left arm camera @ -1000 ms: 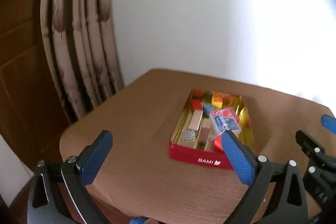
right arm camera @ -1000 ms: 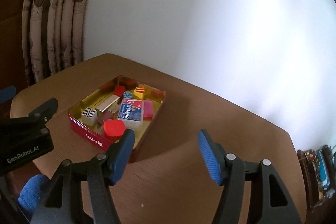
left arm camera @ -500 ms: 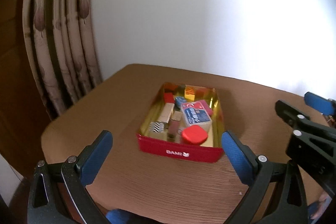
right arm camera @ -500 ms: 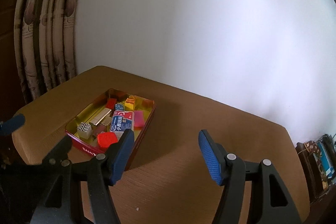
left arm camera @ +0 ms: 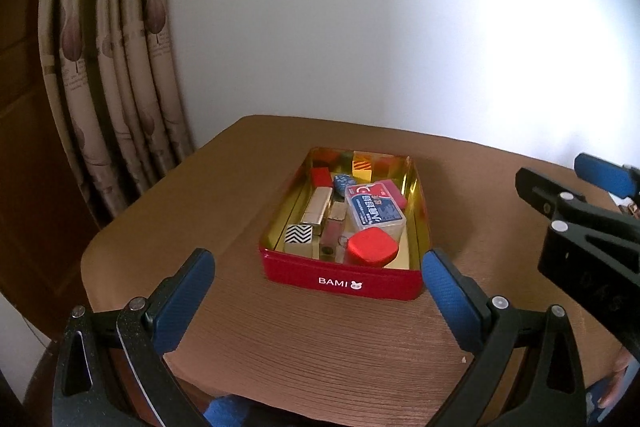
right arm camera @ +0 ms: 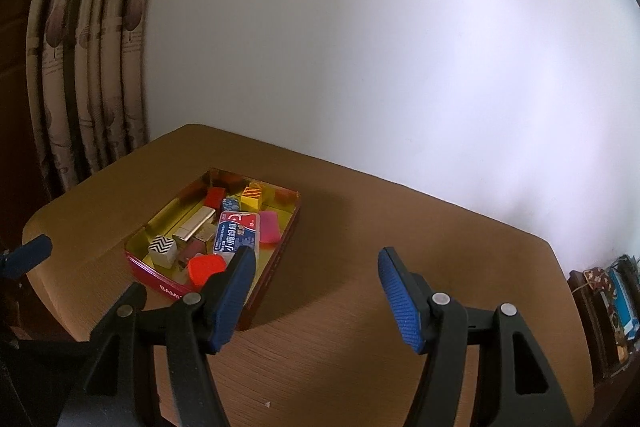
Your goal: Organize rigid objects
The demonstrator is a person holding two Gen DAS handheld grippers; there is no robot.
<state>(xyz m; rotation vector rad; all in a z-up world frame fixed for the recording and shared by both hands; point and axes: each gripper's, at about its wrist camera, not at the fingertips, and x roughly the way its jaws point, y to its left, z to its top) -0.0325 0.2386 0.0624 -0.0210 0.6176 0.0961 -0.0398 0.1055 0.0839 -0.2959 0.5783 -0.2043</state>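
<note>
Red BAMI tin [left arm camera: 341, 281] sits on the brown table [left arm camera: 280, 339], toward its left edge and near the back edge by the wall. Inside: red rounded block [left arm camera: 372, 248] at front-right corner, zigzag b/w cube [left arm camera: 299, 234] front-left, blue-label box [left arm camera: 374, 211] mid-right, gold bar [left arm camera: 318, 203] along left side, yellow striped cube [left arm camera: 362, 166] at back. Left gripper [left arm camera: 318, 297] spread wide, empty, hovers just in front of the tin. Right gripper [right arm camera: 312, 295] also spread, empty, over the table right of the tin.

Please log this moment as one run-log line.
left gripper: open, empty | right gripper: open, empty | red tin: on table, filled with small objects
</note>
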